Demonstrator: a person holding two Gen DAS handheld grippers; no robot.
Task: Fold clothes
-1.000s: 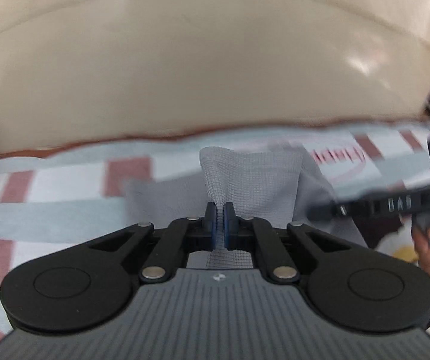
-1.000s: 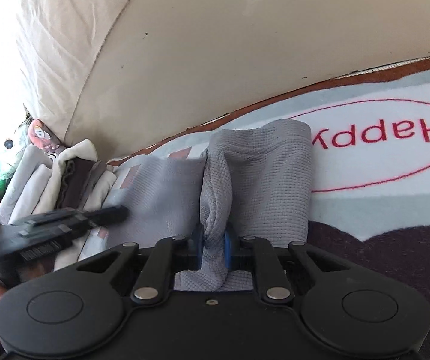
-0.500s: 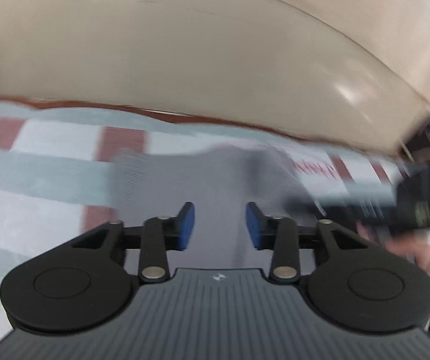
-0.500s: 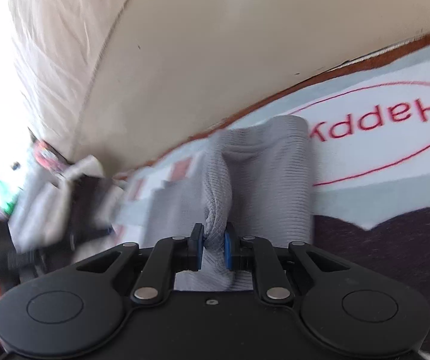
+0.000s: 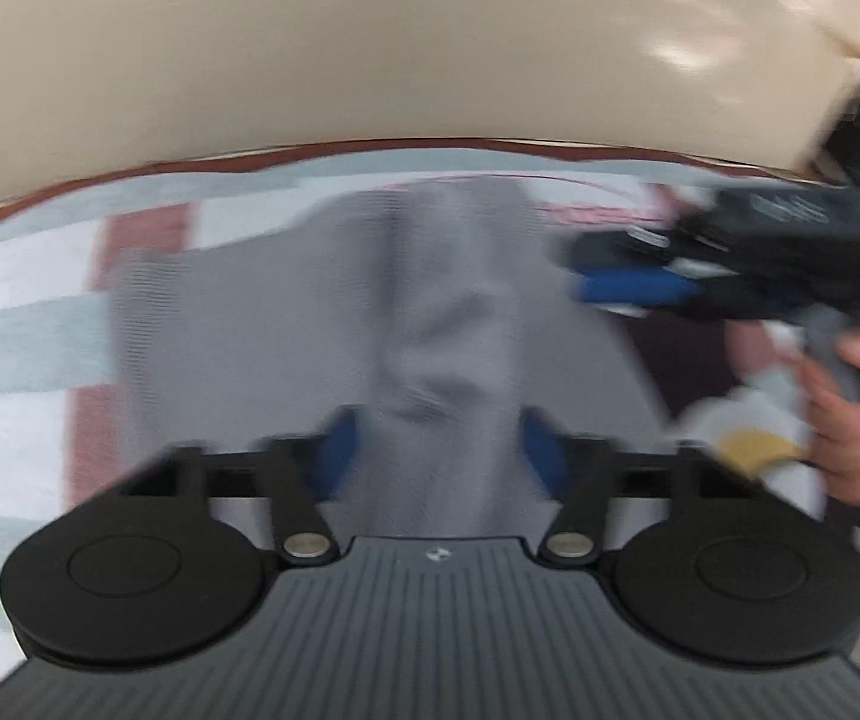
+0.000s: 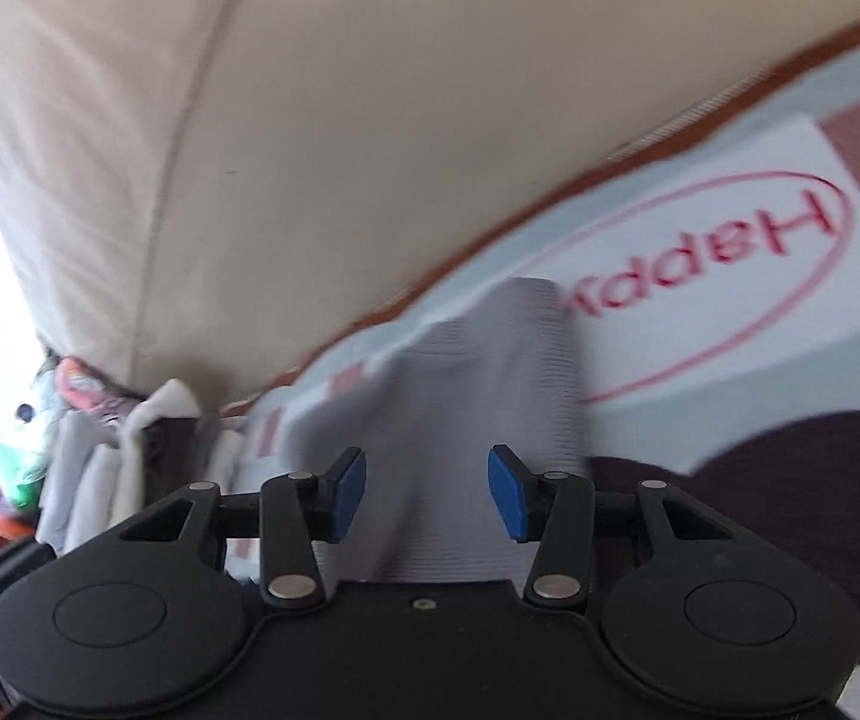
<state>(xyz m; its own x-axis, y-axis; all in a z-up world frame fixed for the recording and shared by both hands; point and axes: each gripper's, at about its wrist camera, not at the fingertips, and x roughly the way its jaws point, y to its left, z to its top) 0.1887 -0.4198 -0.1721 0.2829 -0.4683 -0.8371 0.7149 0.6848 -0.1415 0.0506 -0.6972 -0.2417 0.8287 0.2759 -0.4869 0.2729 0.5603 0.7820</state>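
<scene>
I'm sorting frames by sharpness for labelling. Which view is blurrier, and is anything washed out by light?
Left wrist view: heavy motion blur smears the grey knit garment and the right gripper. Right wrist view: milder blur, the red "Happy" print on the mat is readable; the far left edge is blown out white beside the pile of pale folded clothes.
</scene>
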